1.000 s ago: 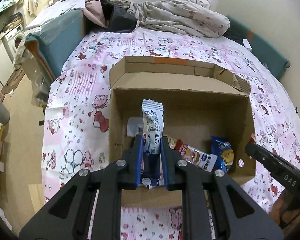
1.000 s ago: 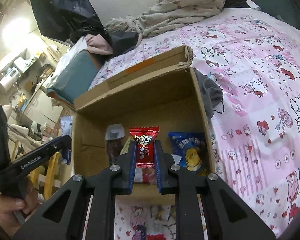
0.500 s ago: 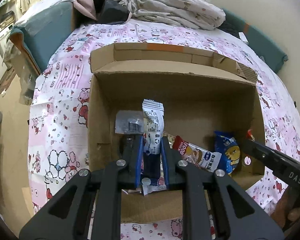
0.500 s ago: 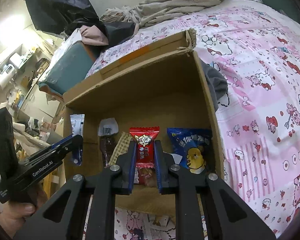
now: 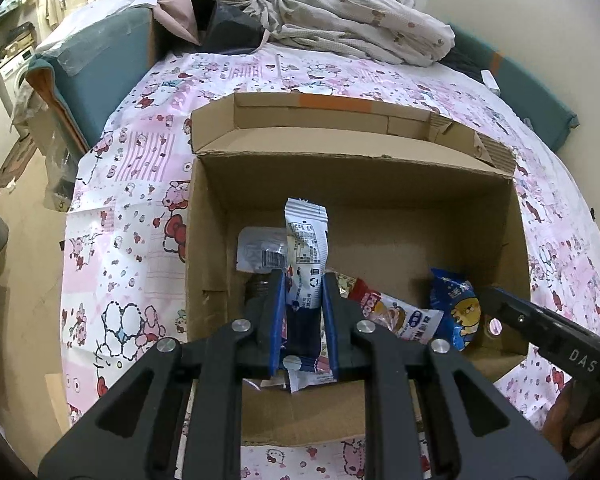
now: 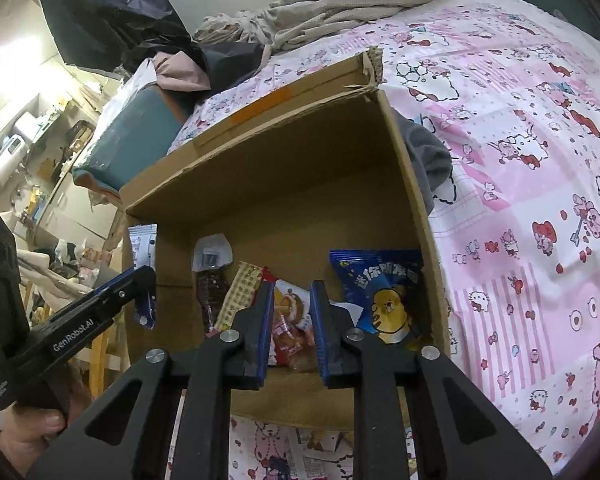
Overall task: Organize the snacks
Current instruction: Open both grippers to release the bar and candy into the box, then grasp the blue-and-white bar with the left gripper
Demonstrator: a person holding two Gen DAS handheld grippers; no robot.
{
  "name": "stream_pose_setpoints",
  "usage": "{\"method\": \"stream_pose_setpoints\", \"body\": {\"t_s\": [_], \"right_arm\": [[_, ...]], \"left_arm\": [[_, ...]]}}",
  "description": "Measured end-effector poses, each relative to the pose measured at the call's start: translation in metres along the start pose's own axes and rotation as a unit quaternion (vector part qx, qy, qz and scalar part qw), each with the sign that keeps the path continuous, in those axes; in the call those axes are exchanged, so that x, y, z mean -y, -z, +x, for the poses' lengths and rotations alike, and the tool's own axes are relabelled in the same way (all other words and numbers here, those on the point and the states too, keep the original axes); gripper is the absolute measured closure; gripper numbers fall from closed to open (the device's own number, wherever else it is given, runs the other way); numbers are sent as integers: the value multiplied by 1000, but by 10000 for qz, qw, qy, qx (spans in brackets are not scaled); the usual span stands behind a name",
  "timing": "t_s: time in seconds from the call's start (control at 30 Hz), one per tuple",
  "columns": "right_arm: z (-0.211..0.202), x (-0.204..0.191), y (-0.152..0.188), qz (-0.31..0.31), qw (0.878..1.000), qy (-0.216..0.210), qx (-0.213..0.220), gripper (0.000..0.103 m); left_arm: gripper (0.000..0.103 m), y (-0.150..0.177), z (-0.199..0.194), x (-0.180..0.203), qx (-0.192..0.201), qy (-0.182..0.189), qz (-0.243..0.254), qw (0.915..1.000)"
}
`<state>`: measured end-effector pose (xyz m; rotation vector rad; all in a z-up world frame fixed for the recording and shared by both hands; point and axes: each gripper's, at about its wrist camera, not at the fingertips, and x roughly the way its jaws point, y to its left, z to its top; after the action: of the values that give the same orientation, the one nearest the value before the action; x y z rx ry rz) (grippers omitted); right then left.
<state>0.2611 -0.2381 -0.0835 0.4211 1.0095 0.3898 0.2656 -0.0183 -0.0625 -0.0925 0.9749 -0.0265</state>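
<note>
Two grippers over one open brown cardboard box (image 5: 356, 184) sitting on a pink cartoon-print bedsheet (image 5: 132, 184). Left gripper (image 5: 303, 300) is clamped on a white-and-navy snack sachet (image 5: 305, 240), pkt standing upright between the blue pads, its top sticking up above the fingertips, just inside the box's near-left part.

Right gripper (image 6: 290, 312): jaws have just been opening, now slightly apart. A red candy wrapper (image 6: 288, 320) sits in the gap, but it looks slumped on the box floor and the pads don't seem to press it.

Inside the box, l to r in the right wrist view: a clear pouch w/ dark contents (image 6: 210, 276) upright near the back-left, a yellow-checked stick pkt (image 6: 238, 296) leaning beside it, the red wrapper, then a blue bag w/ a yellow cartoon face (image 6: 384, 296) against the right wall. Left wrist view also shows a red-and-white long bar pkt (image 5: 396, 312) lying flat between sachet and blue bag.

A person's hand (image 6: 36, 436) grips the left tool's handle at lower left. A rumpled beige blanket (image 5: 352, 28) is piled at the far end of the bed, well apart from the box.
</note>
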Motion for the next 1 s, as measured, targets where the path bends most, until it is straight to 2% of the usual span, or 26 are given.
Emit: {"method": "stream_pose_setpoints", "body": {"t_s": [0.1, 0.13, 0.17, 0.2, 0.23, 0.27, 0.43, 0.6, 0.77, 0.9, 0.97, 1.0], "right_arm": [[-2, 0, -1, 12, 10000, -25, 45, 81], [-3, 0, -2, 20, 10000, -24, 41, 77], [-3, 1, -2, 46, 10000, -33, 41, 67], [-4, 2, -2, 93, 9999, -27, 53, 61], [-6, 3, -1, 132, 9999, -38, 82, 44], [-8, 3, -1, 163, 9998, -25, 137, 34], [-18, 7, -2, 304, 9990, 77, 314, 32], [-22, 3, 1, 237, 9992, 97, 313, 31], [-32, -3, 6, 117, 9989, 80, 450, 13], [-45, -2, 12, 177, 9979, 122, 604, 8], [-49, -3, 14, 162, 9980, 107, 602, 7], [-52, -4, 16, 146, 9980, 102, 604, 7]], "left_arm": [[73, 1, -2, -1, -20, 48, -51, 10000], [60, 1, -3, -1, -10, 39, -79, 10000], [45, 1, -4, -2, 10, 35, -105, 9999], [37, 1, -6, -2, 45, 21, -135, 9999], [24, 1, -7, -3, 61, -9, -155, 9999], [16, 1, -7, -3, 63, -78, -179, 9998], [16, 2, -9, -5, 52, -95, -172, 9998], [16, 4, -26, -6, 317, -82, -88, 9994], [16, 5, -39, -13, 435, 75, -218, 9988], [16, 10, -49, -22, 501, 67, -396, 9979], [5, 13, -52, -25, 475, 118, -453, 9978], [3, 15, -55, -26, 461, 202, -466, 9976]]}}
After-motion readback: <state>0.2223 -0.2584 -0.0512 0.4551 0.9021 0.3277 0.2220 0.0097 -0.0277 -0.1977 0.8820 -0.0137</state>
